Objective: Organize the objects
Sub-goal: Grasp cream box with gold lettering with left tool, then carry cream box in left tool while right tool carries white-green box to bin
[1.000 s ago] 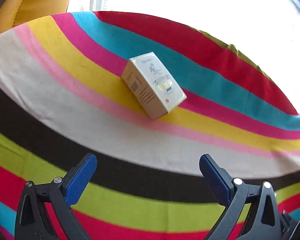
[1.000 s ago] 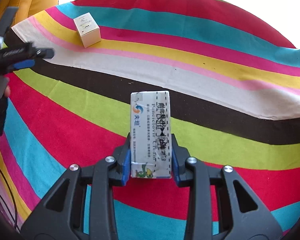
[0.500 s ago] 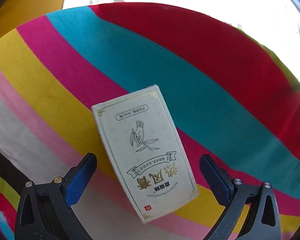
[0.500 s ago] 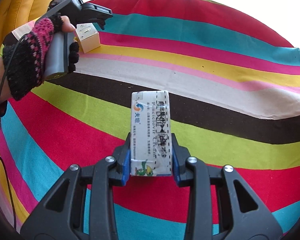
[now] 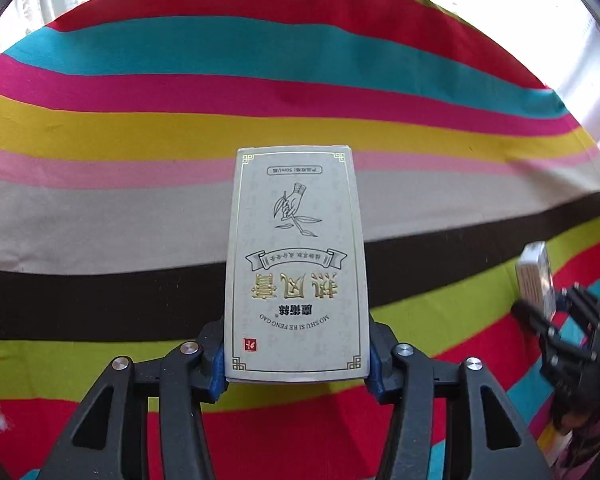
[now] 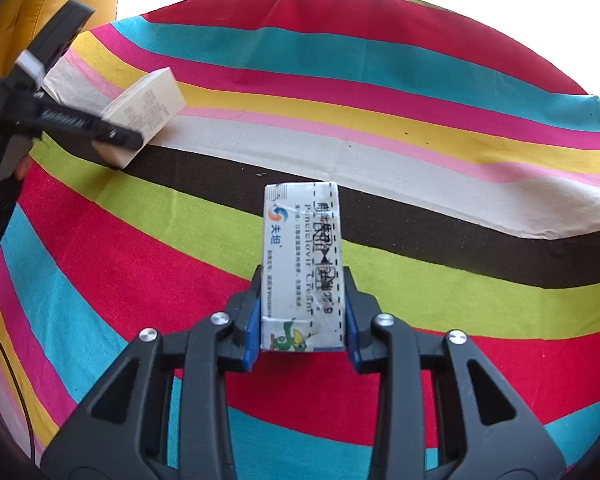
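Note:
My left gripper [image 5: 296,360] is shut on a cream box with gold lettering [image 5: 296,264] and holds it above the striped cloth [image 5: 100,216]. In the right wrist view the same cream box [image 6: 144,116] shows at the far left, held in the left gripper [image 6: 112,136]. My right gripper [image 6: 302,332] is shut on a white cream carton with blue print [image 6: 302,256], held above the cloth. That carton [image 5: 536,276] also shows at the right edge of the left wrist view, with the right gripper [image 5: 556,320] behind it.
The striped cloth [image 6: 440,152] covers the whole surface. A yellow leather seat [image 6: 52,0] stands at the far left. Bright light washes out the area beyond the cloth's far edge.
My left gripper has closed on the cream box and lifted it off the cloth, swinging toward the right. My right gripper still holds its carton in much the same place.

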Demonstrator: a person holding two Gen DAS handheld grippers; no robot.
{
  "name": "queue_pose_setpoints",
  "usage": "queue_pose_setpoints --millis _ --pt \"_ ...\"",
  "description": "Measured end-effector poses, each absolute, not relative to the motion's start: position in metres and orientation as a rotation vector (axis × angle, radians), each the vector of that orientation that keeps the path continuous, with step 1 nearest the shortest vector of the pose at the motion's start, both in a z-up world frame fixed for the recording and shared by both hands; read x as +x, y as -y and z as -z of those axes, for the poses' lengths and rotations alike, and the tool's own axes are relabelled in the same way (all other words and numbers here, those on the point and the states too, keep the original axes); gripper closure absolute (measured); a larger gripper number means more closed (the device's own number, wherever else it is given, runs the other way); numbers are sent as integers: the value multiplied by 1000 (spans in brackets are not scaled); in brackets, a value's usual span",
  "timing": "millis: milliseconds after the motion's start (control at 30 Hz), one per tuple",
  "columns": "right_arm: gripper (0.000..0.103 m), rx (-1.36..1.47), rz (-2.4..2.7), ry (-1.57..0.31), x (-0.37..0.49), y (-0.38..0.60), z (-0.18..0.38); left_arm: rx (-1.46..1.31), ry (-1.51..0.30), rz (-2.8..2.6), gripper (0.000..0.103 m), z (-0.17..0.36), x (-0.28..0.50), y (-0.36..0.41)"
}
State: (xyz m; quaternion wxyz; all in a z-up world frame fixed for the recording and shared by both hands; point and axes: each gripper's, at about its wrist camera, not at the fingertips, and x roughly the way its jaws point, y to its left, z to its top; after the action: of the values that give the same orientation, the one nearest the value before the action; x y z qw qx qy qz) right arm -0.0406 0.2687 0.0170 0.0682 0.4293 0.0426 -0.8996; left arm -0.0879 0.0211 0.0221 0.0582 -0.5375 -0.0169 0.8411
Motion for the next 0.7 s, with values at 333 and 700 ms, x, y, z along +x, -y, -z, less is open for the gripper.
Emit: queue_pose_setpoints --millis 333,700 --pt "61 1298 2716 -124 -40 -271 -17 -1515 68 -2714 42 -15 -102 -34" --pt "66 1302 2733 -105 -36 -272 -19 -1370 8 -2752 50 -27 -50 -40"
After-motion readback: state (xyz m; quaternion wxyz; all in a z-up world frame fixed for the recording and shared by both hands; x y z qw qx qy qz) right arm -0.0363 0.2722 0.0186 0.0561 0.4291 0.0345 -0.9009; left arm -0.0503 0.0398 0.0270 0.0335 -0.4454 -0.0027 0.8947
